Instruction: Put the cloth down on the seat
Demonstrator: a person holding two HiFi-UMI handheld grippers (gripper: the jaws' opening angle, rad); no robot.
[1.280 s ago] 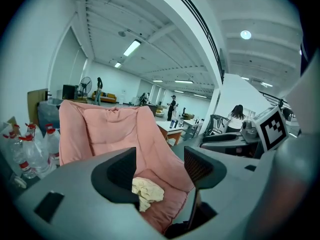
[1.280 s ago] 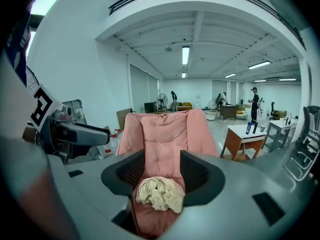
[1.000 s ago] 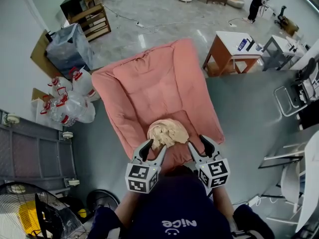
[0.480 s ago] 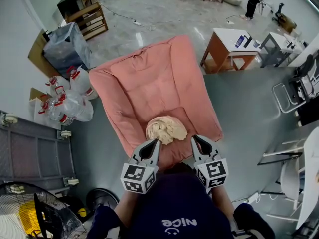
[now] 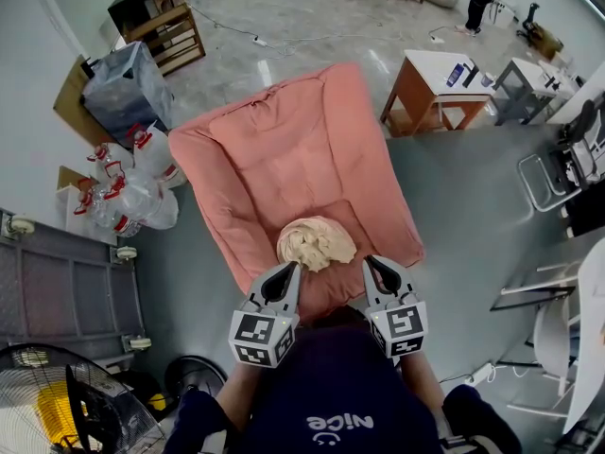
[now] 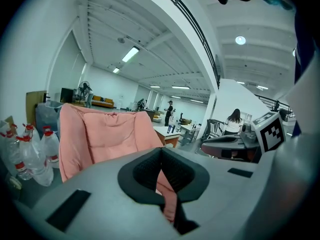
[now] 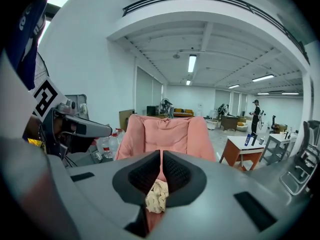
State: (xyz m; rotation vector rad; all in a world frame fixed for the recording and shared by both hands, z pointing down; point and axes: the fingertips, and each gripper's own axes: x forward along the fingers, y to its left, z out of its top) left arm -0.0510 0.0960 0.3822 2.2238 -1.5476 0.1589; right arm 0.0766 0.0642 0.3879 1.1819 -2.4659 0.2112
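Pink padded lounge chair [image 5: 284,159] dominates the hall floor, a crumpled cream cloth [image 5: 316,243] lying on its seat near the front edge. Left gripper [image 5: 292,271] and right gripper [image 5: 370,264] flank it, each with its 2 jaws pressed together and gripping nothing.

Head view steeply down over the pink chair [image 5: 284,149], both gripper views low, close, level, facing that same chair

navy printed shirt [image 5: 331,391]; grey left gripper [image 5: 294,270], right gripper [image 5: 370,263], black jaws.
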